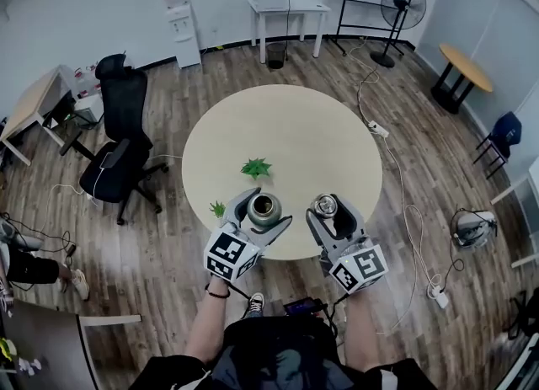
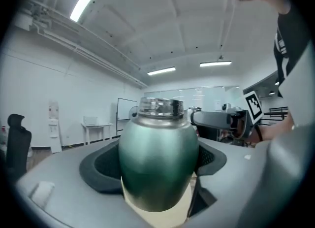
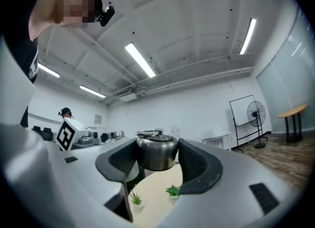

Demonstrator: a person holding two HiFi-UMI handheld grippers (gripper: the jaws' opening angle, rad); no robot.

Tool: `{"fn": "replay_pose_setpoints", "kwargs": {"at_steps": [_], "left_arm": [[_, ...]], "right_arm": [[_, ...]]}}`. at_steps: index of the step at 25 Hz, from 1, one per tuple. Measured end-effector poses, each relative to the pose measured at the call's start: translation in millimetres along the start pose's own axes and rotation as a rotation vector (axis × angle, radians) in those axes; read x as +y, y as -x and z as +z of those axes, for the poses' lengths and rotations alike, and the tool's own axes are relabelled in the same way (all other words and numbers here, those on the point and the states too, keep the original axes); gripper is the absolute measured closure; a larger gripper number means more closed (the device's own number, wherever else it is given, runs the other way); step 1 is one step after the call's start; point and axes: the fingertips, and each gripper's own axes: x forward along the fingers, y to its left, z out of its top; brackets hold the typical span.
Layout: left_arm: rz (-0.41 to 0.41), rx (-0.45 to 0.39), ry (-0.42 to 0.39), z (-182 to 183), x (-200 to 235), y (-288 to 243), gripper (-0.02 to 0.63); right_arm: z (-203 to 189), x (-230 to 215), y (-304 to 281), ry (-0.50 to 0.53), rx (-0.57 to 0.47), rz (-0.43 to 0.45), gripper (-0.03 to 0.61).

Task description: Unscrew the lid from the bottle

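In the head view a green metal bottle (image 1: 264, 207) stands upright over the near edge of the round table (image 1: 286, 119), mouth bare, with my left gripper (image 1: 264, 211) shut on its body. The left gripper view shows the bottle (image 2: 157, 158) filling the gap between the pads, its threaded neck (image 2: 160, 106) uncovered. A little to the right, apart from the bottle, my right gripper (image 1: 331, 210) is shut on the silver lid (image 1: 325, 205). In the right gripper view the lid (image 3: 156, 154), ring handle up, sits pinched between both pads.
Two small green plants (image 1: 256, 168) (image 1: 218, 209) sit on the table beyond and left of the bottle. A black office chair (image 1: 118, 148) stands left of the table. A cable and power strip (image 1: 377, 130) lie on the floor at the right.
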Motion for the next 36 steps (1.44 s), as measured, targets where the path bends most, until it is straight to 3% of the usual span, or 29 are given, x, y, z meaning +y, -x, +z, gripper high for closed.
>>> {"fn": "replay_pose_setpoints", "kwargs": {"at_steps": [4,11,36], "left_arm": [[0.127,-0.014,0.004,5.2,14.2,4.2,0.222],[0.2,-0.033,-0.008,11.3,25.2,13.1,0.221],[0.211,-0.053,-0.031,17.0,22.5,22.8,0.221]], "right_arm": [[-9.4,-11.2,5.0,0.051,0.008,-0.104,0.316],[-16.9,-14.5,4.9,0.045,0.022,-0.144,0.318],[-14.8,-7.7,9.0,0.057,0.036,-0.14,0.318]]}}
